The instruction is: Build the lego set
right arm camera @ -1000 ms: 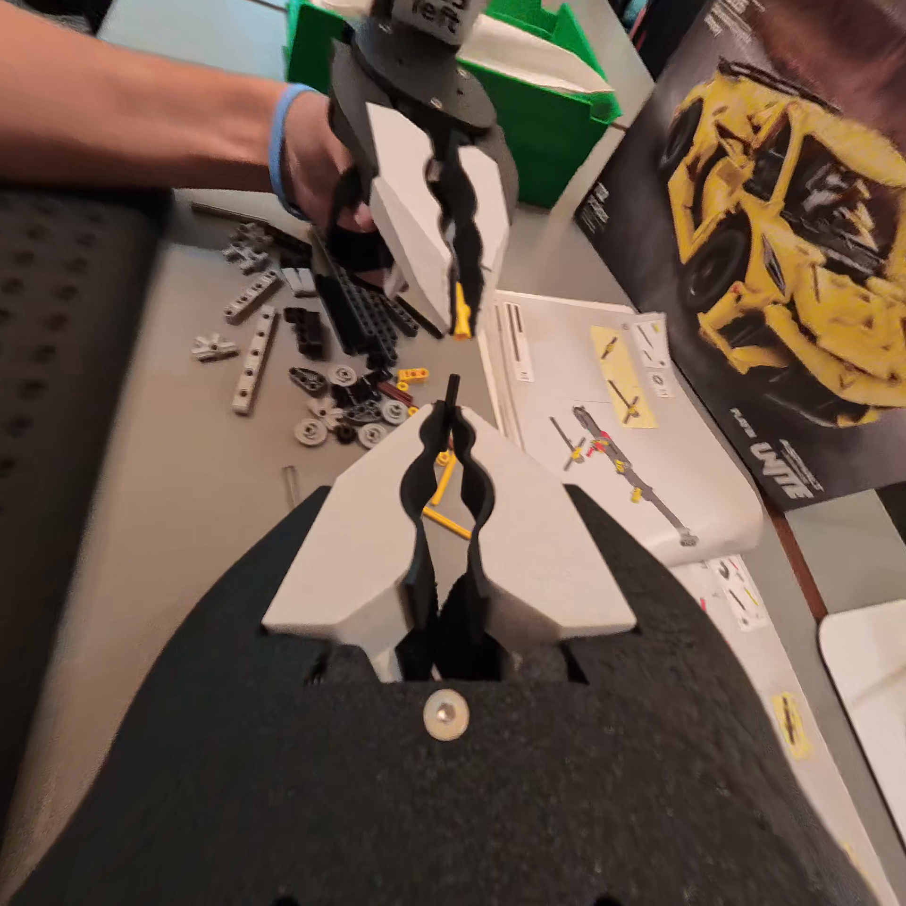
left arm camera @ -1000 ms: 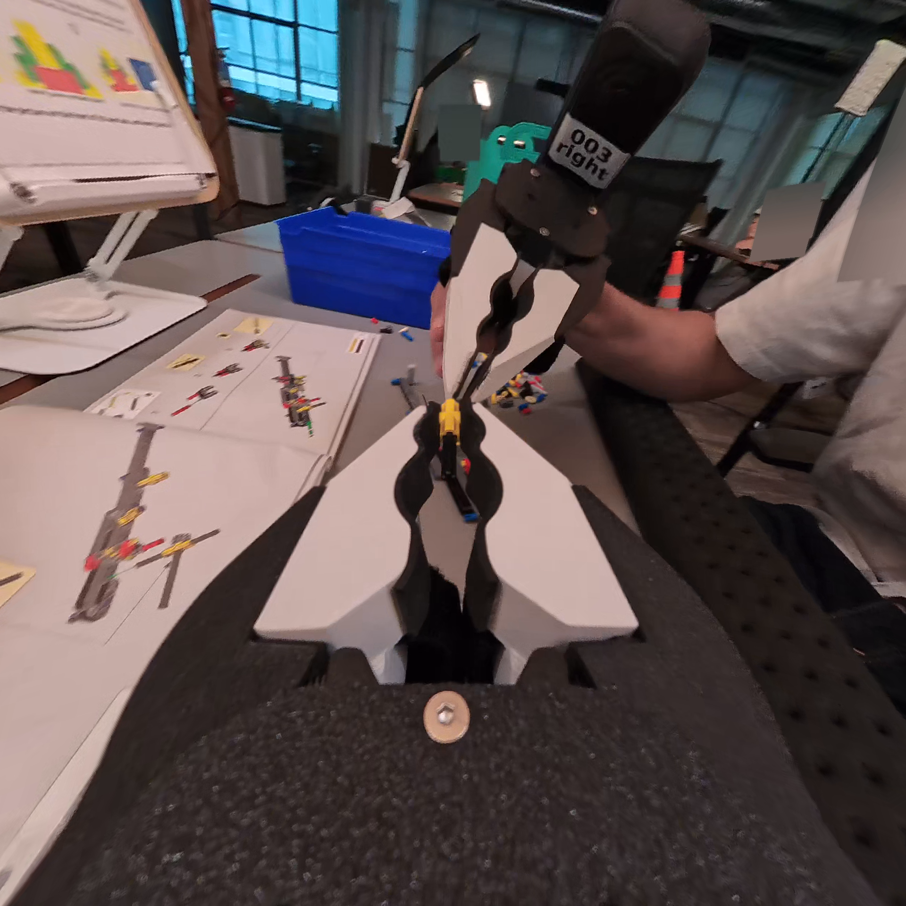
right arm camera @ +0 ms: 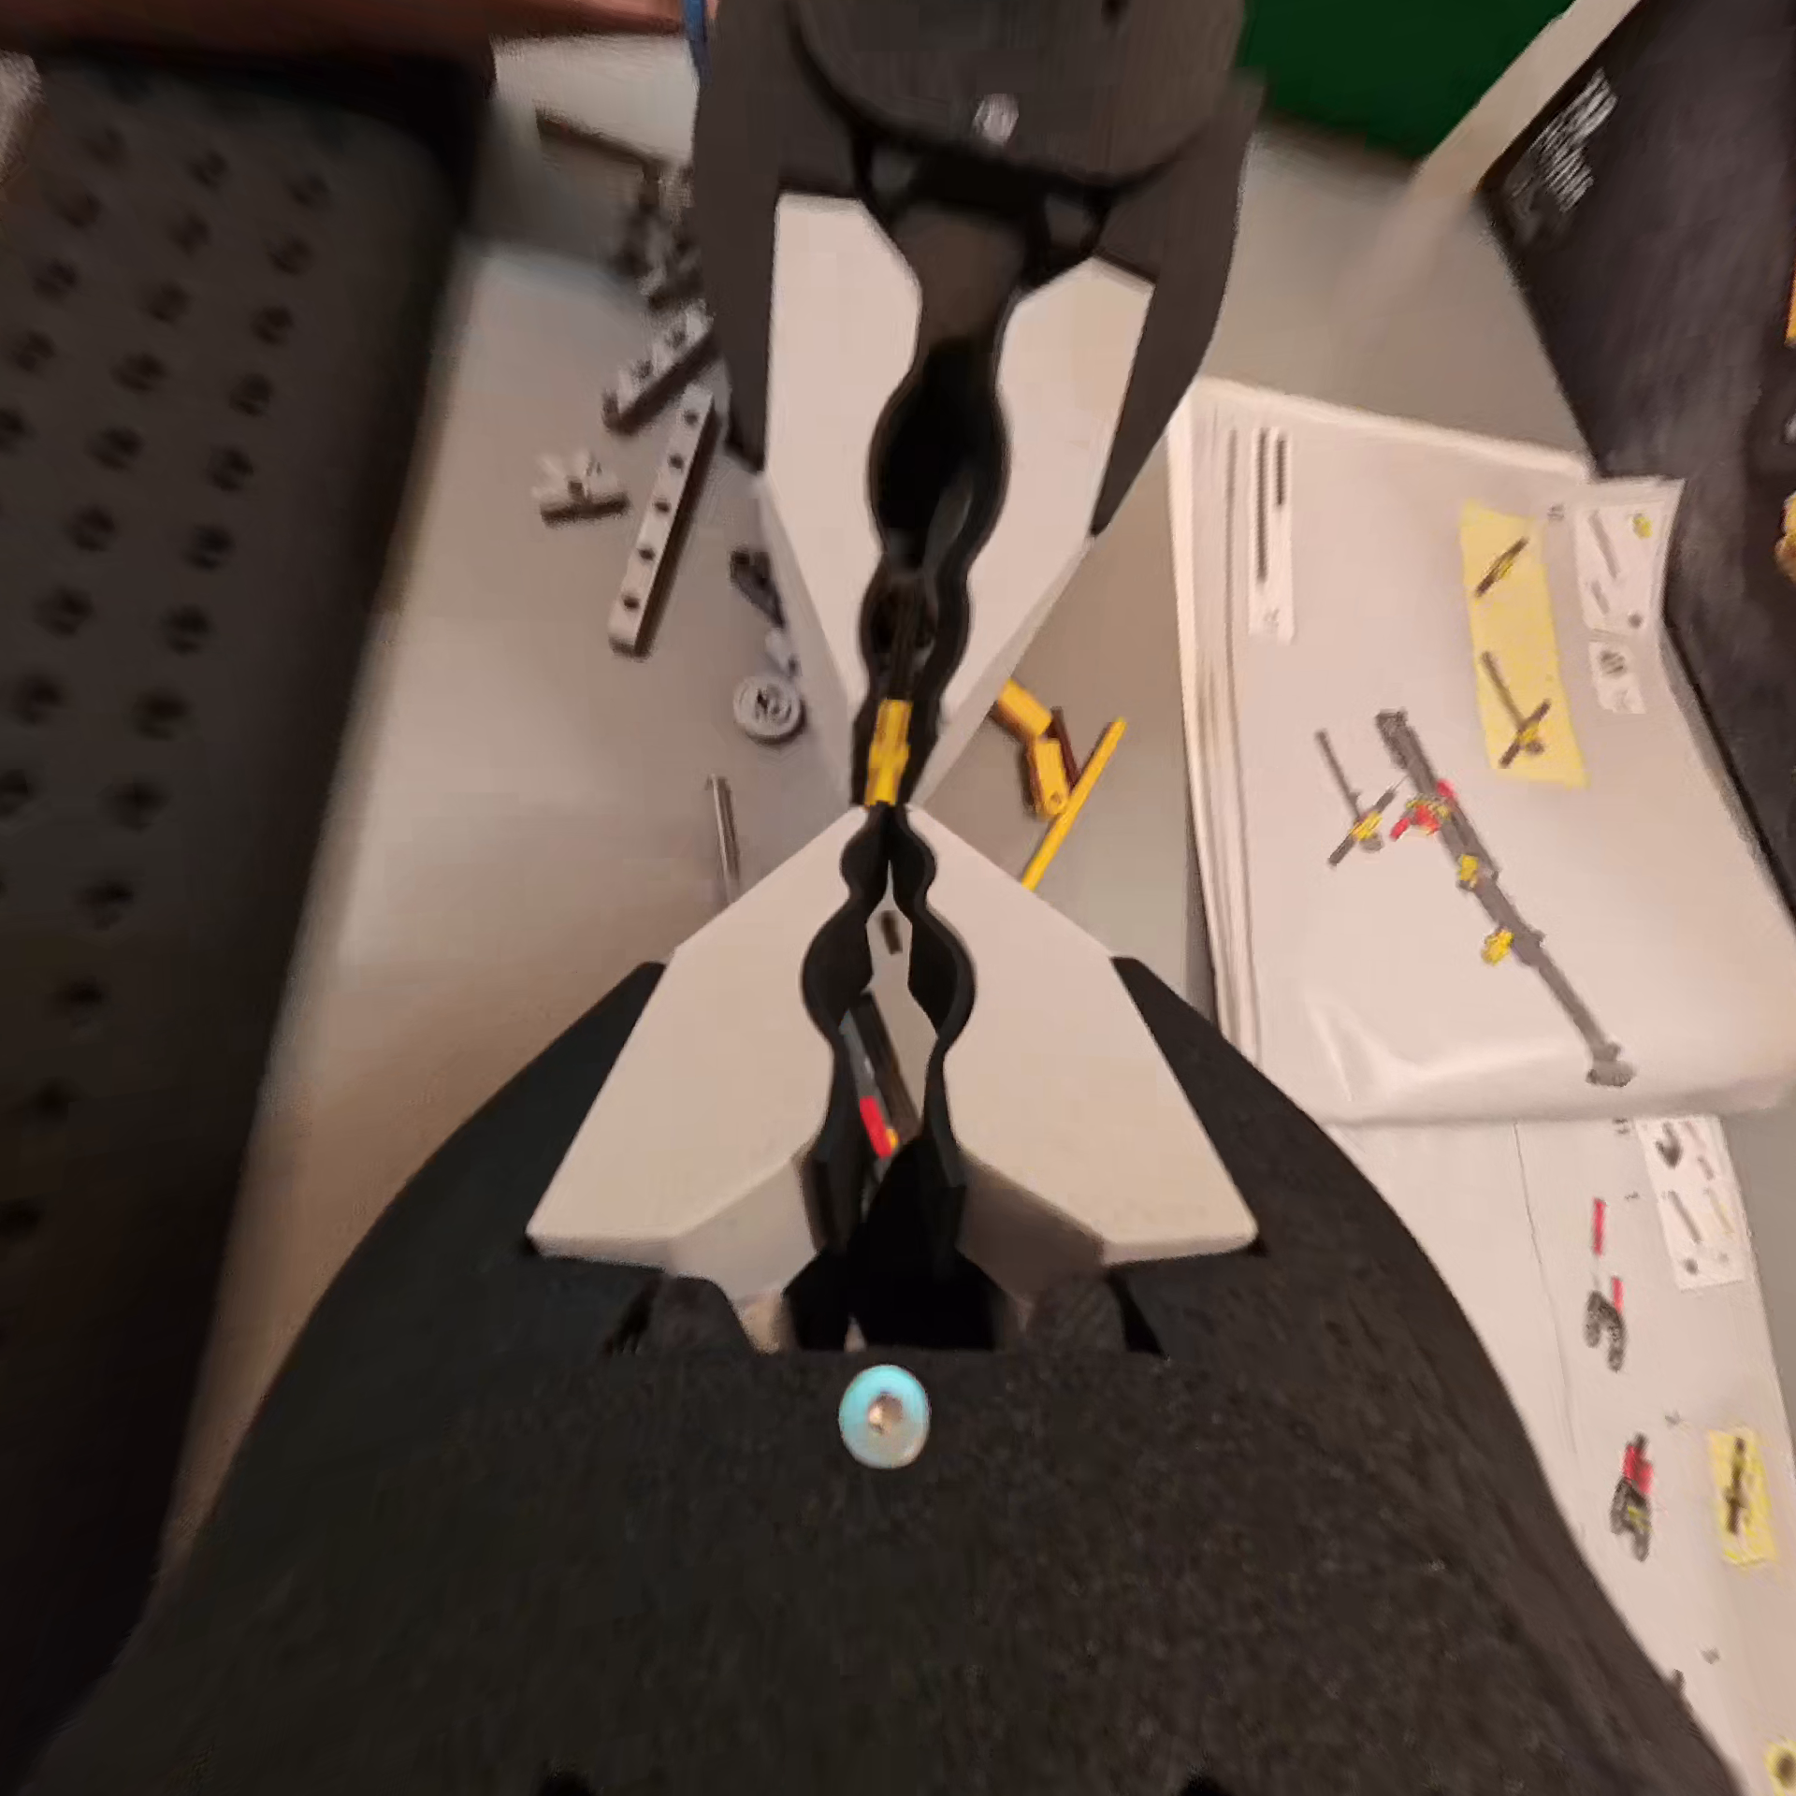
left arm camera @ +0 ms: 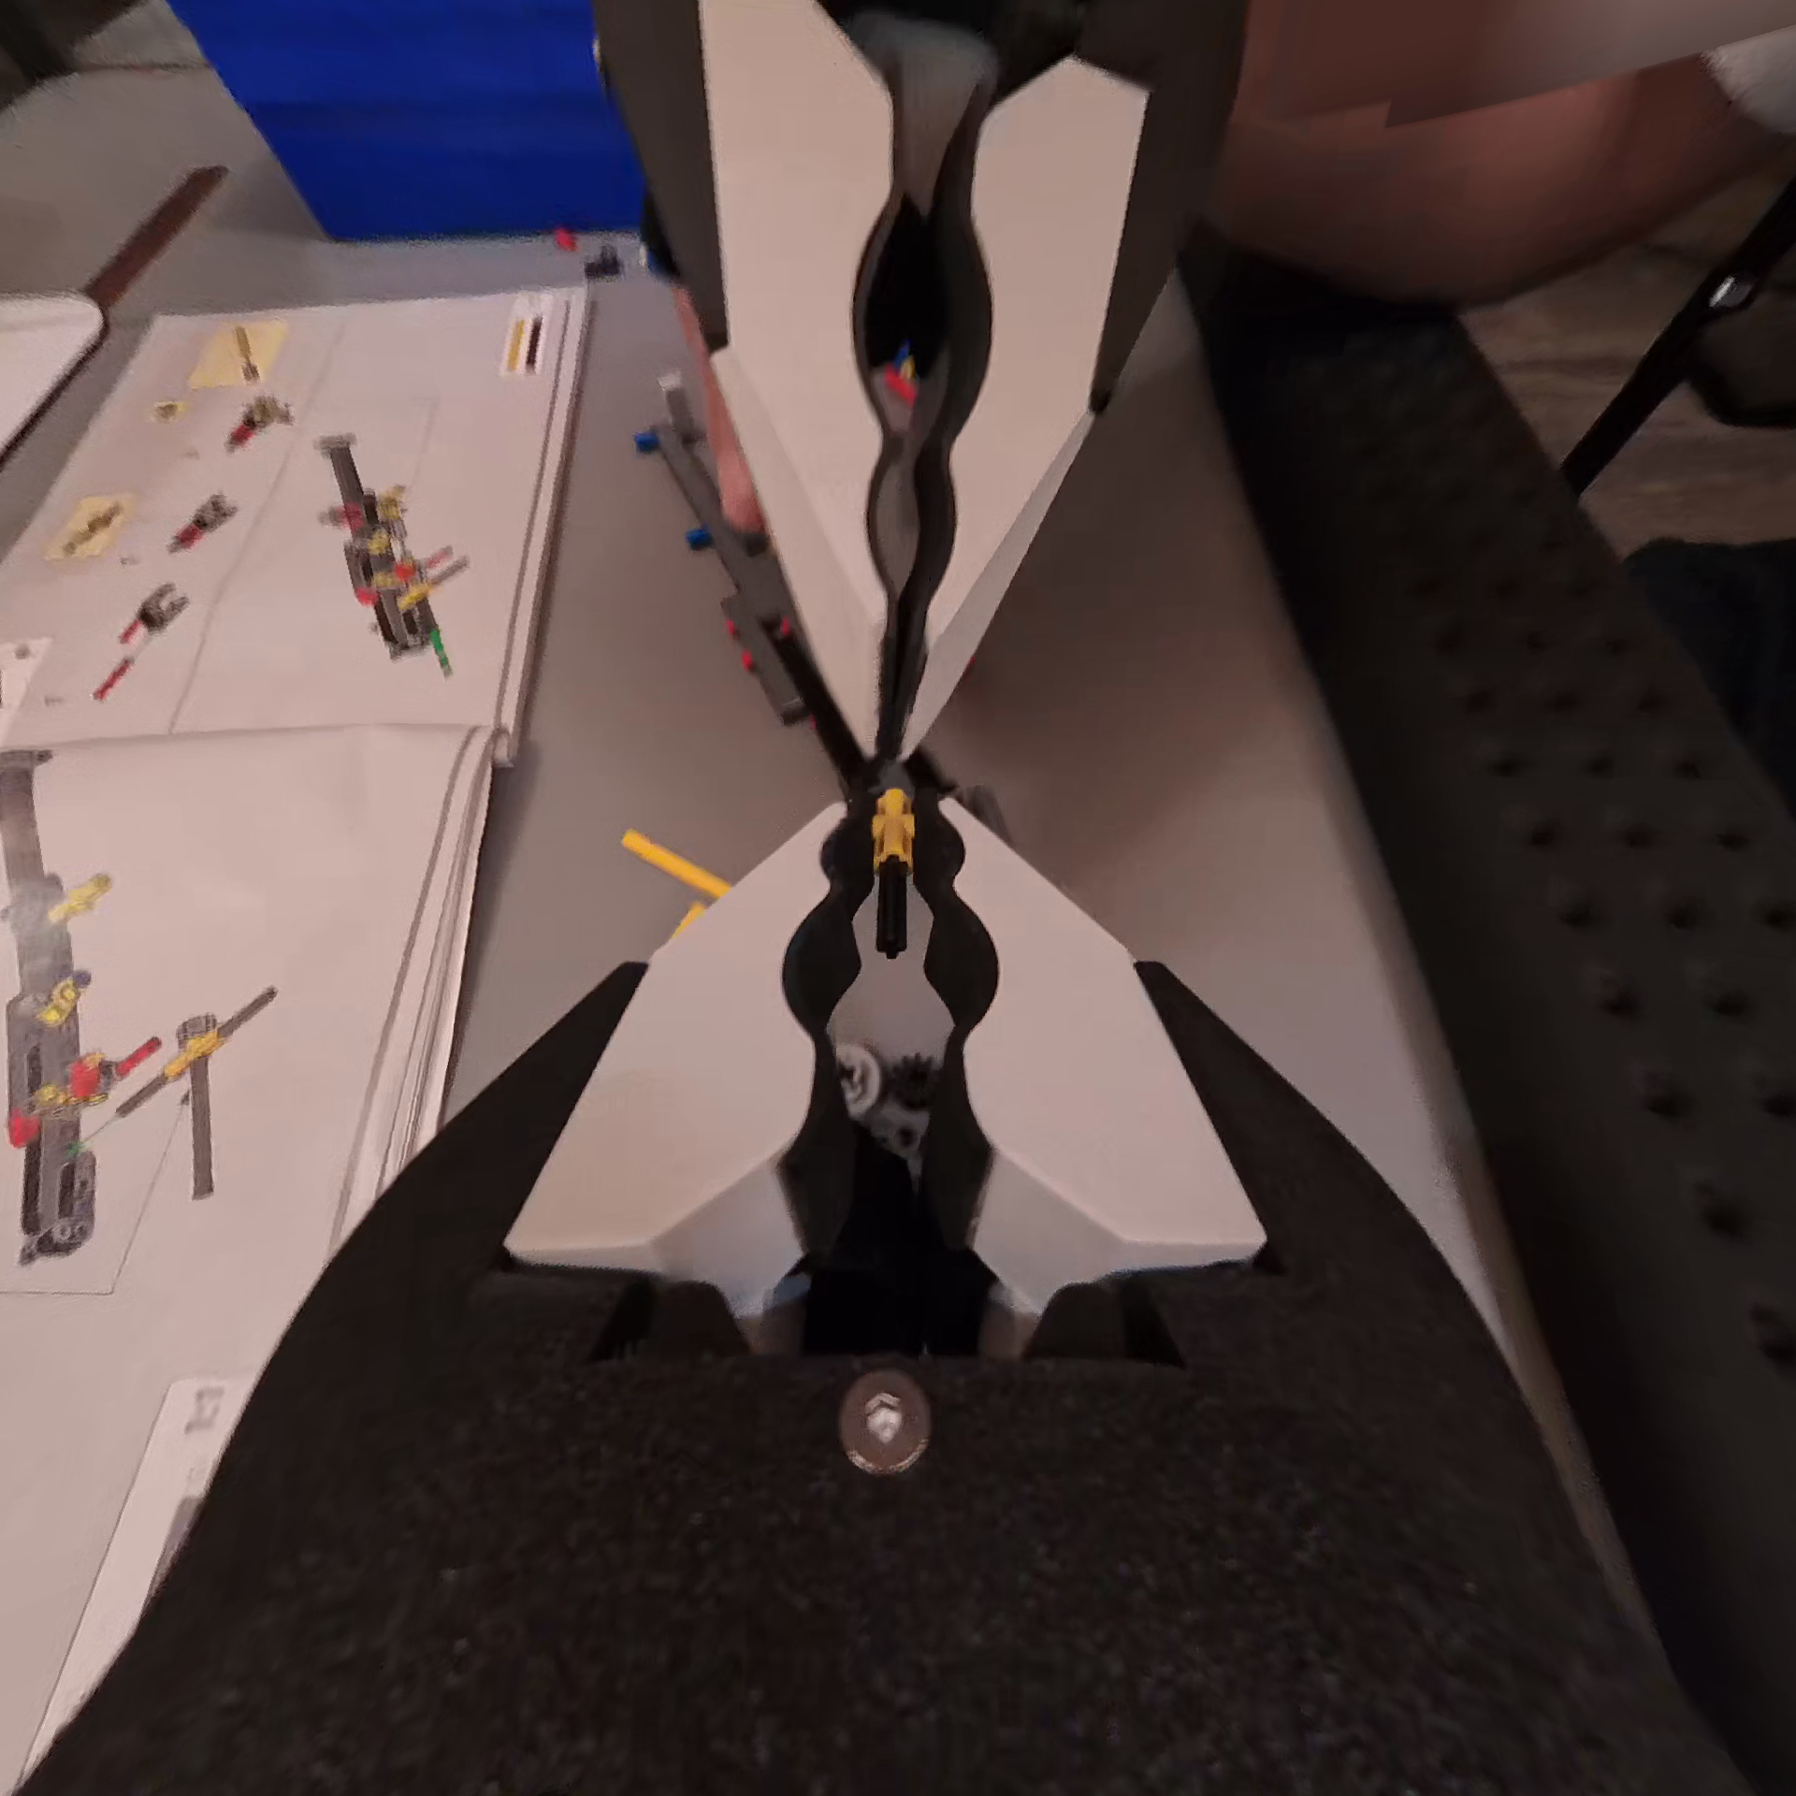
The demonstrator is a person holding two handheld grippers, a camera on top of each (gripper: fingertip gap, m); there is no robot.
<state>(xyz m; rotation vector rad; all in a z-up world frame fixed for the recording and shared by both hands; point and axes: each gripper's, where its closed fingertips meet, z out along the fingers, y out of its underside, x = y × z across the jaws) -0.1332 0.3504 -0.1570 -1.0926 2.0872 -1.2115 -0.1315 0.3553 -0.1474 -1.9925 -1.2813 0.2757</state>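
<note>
Worktop: grey worktop [left arm camera: 622,777], littered with loose parts.
Landmark: open instruction booklet [left arm camera: 292,603], flat on the worktop.
Bins: blue bin [left arm camera: 418,107] beyond the booklet's far edge.
Box: dark set box [right arm camera: 1672,321] stands against the booklet's far side.
Loose parts: grey beams [right arm camera: 661,525] and a round grey piece [right arm camera: 768,705], well apart from the booklet; yellow axle [right arm camera: 1074,802] just beside it.
Left tool [left arm camera: 889,807]: nearly closed, gripping a yellow connector [left arm camera: 891,826] with a black pin at its tips.
Right tool [right arm camera: 884,826]: closed narrow on a black axle; tips meet the left tool's tips at the yellow connector, above the worktop beside the booklet.
</note>
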